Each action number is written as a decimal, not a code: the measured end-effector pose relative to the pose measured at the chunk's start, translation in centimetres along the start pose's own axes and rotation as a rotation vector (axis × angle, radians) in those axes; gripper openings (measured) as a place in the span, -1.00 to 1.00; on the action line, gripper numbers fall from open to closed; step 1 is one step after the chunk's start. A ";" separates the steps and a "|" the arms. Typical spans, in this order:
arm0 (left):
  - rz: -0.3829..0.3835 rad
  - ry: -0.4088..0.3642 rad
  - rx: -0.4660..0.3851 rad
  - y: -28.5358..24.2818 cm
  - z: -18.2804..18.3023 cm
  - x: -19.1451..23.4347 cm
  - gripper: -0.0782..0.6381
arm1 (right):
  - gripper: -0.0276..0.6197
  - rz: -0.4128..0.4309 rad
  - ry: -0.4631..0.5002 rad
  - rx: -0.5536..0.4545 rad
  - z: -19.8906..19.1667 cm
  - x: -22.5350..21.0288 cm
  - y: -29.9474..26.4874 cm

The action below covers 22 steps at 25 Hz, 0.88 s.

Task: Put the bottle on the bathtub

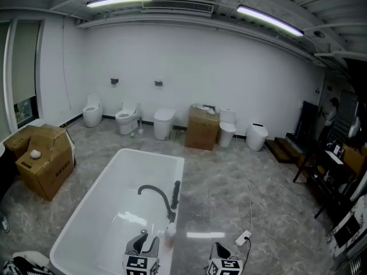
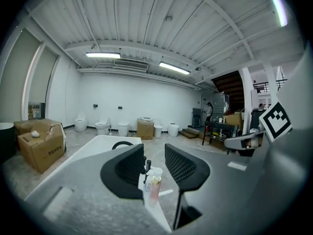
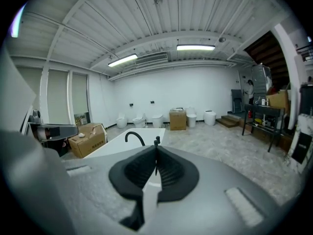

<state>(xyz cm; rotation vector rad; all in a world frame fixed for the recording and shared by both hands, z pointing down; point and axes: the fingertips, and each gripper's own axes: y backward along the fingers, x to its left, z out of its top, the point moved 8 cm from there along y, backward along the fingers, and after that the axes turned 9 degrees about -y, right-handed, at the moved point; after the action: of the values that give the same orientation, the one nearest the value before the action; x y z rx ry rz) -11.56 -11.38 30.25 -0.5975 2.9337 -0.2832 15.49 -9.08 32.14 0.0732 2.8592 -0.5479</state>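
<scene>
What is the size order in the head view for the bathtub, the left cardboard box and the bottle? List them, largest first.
1. bathtub
2. cardboard box
3. bottle, smallest despite standing near the camera

I count one bathtub [image 1: 109,205], one black faucet [image 1: 156,191] and one bottle [image 1: 170,232] on its rim, and five white toilets [image 1: 92,111] beyond it.

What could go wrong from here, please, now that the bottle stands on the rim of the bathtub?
1. The bottle stands on the narrow rim of the bathtub beside the faucet; a nudge could tip it onto the floor or down inside the bathtub.
2. The left gripper hangs close, its open jaws in line with the bottle, so a sideways move might clip it.
</scene>
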 end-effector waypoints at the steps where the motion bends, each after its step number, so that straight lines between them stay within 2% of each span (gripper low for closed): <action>1: 0.009 -0.005 -0.004 0.3 0.3 0.2 -0.47 | -0.91 0.001 0.006 -0.015 0.5 0.2 0.3; 11: 0.071 0.020 -0.012 3.3 1.1 1.7 -0.76 | -0.91 -0.007 -0.001 -0.073 2.1 -0.2 2.4; 17: 0.097 0.032 -0.010 3.6 1.9 2.5 -0.76 | -0.91 -0.007 -0.021 -0.070 2.7 -0.1 2.2; 22: 0.115 0.038 0.006 3.4 1.4 2.9 -0.76 | -0.91 -0.027 0.060 -0.042 2.8 0.5 2.1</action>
<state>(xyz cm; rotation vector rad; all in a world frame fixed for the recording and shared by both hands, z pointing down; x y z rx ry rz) -15.25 -9.65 27.88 -0.4257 2.9880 -0.2932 15.77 -8.21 28.73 0.0444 2.9324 -0.4996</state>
